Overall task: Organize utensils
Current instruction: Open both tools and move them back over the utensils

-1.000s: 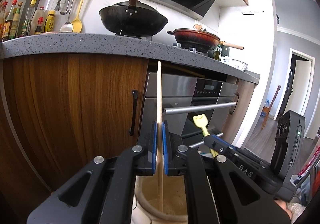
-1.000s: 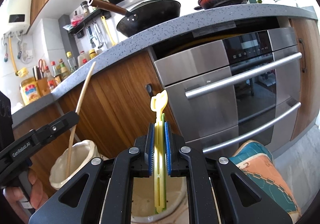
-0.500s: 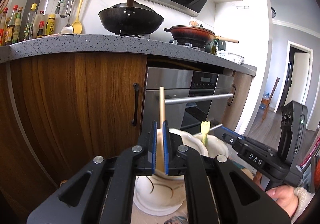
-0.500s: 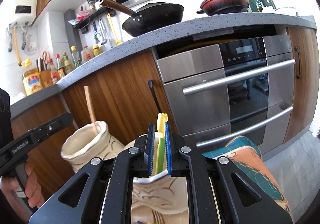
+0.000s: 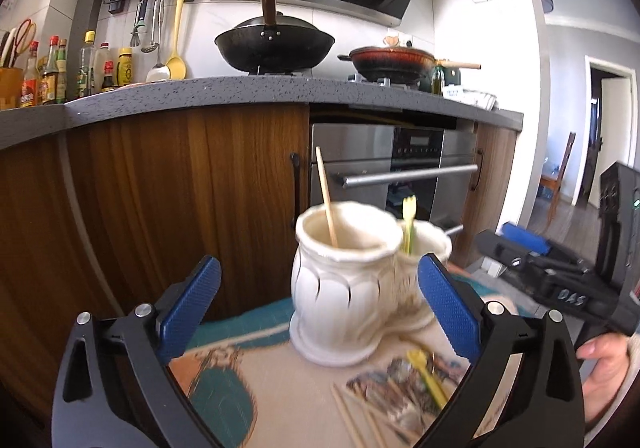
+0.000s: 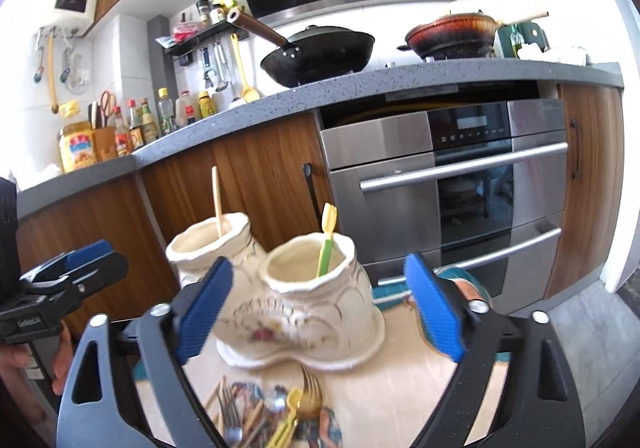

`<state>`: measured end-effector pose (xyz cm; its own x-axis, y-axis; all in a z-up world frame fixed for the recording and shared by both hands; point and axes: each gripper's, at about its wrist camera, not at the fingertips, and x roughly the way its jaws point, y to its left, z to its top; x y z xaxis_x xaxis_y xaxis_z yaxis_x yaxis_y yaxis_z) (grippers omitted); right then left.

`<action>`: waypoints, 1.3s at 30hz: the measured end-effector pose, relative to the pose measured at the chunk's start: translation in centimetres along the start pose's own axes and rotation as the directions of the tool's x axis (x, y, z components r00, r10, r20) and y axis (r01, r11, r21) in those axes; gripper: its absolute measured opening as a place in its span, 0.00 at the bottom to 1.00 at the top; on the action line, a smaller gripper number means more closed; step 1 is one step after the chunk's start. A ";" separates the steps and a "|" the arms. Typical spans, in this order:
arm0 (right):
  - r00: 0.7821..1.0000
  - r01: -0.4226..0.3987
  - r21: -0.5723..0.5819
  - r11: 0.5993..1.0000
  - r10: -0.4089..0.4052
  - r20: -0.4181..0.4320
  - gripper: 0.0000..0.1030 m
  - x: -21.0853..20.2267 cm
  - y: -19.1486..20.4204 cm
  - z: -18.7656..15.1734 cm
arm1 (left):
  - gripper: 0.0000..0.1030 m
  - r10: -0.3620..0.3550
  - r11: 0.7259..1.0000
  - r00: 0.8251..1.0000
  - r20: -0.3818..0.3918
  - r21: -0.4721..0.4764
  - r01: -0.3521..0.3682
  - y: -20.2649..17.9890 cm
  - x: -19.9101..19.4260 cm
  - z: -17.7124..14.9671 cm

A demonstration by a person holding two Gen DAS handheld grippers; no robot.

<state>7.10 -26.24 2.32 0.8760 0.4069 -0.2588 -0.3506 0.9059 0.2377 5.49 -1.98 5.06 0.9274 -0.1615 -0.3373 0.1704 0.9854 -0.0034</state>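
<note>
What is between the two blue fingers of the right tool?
In the right wrist view, the open right tool frames the cream ceramic holder's near pot, with a yellow-green plastic utensil standing in it. The fingers don't touch it.

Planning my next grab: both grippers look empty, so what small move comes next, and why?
Probably lower the open right gripper toward the pile of loose utensils before the holder. Both grippers are open, the chopstick and plastic fork already stand in it.
</note>
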 end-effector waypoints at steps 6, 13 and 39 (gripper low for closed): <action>0.998 0.059 -0.068 0.996 -0.062 -0.032 0.95 -2.1 0.8 -2.2 | 0.95 0.034 0.999 0.996 -0.078 0.034 -0.031 -0.6 -1.5 -2.9; 0.986 0.133 -0.113 0.985 -0.143 -0.091 0.95 -3.2 0.9 -4.7 | 0.95 0.047 0.998 0.983 -0.175 0.042 -0.040 -0.3 -2.3 -5.7; 0.945 0.100 -0.078 0.992 -0.119 -0.304 0.95 -1.6 -0.2 -6.8 | 0.81 0.096 0.989 0.829 -0.551 0.146 -0.017 -2.2 1.0 -11.7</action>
<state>3.47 -26.29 -3.71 0.7691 0.3127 -0.5574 -0.2861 0.9483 0.1371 2.11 -3.63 -6.30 0.6020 -0.0097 -0.7985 0.2009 0.9696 0.1397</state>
